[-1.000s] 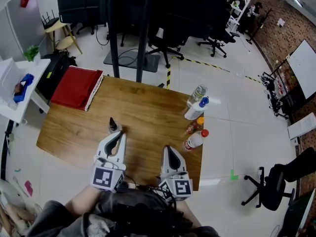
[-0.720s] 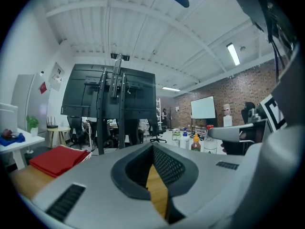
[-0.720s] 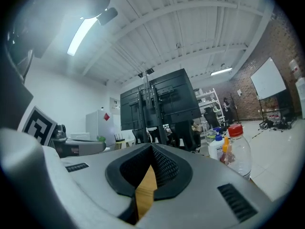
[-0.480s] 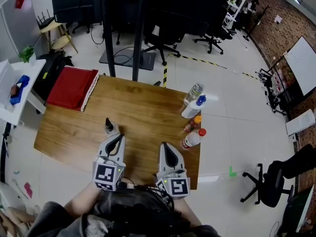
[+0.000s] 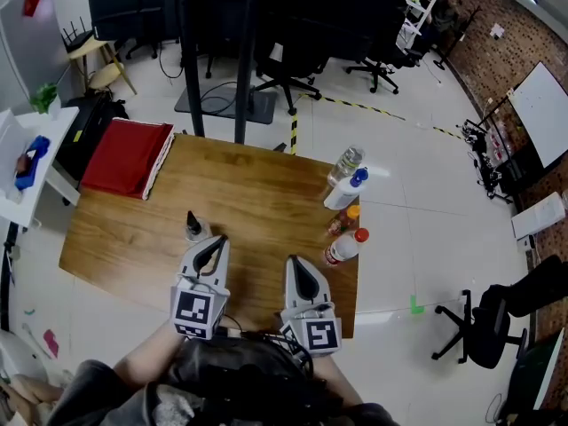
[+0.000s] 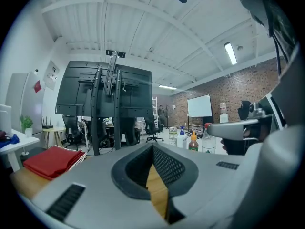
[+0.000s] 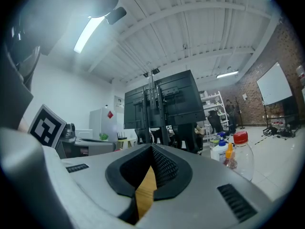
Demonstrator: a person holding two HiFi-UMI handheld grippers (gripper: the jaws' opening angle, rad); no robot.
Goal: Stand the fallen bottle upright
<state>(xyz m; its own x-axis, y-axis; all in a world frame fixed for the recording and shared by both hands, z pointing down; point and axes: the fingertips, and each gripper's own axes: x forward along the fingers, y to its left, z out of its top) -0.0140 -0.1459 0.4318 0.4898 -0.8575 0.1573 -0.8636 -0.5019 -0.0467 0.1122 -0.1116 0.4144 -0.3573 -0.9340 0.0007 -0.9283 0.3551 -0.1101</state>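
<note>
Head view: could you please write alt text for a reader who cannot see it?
Seen from above, the left gripper and right gripper, both shut and empty, are held over the near edge of a wooden table. A small dark-capped bottle stands just beyond the left gripper; four bottles line the table's right edge.

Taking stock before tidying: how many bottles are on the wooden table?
5. Small dark bottle left of centre; clear bottle, blue-capped white bottle, orange-capped bottle and red-capped bottle along the right edge.

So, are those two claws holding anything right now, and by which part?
Nothing is held. The left claw and the right claw are both closed, with only the wooden table showing through the gap between their jaws.
</note>
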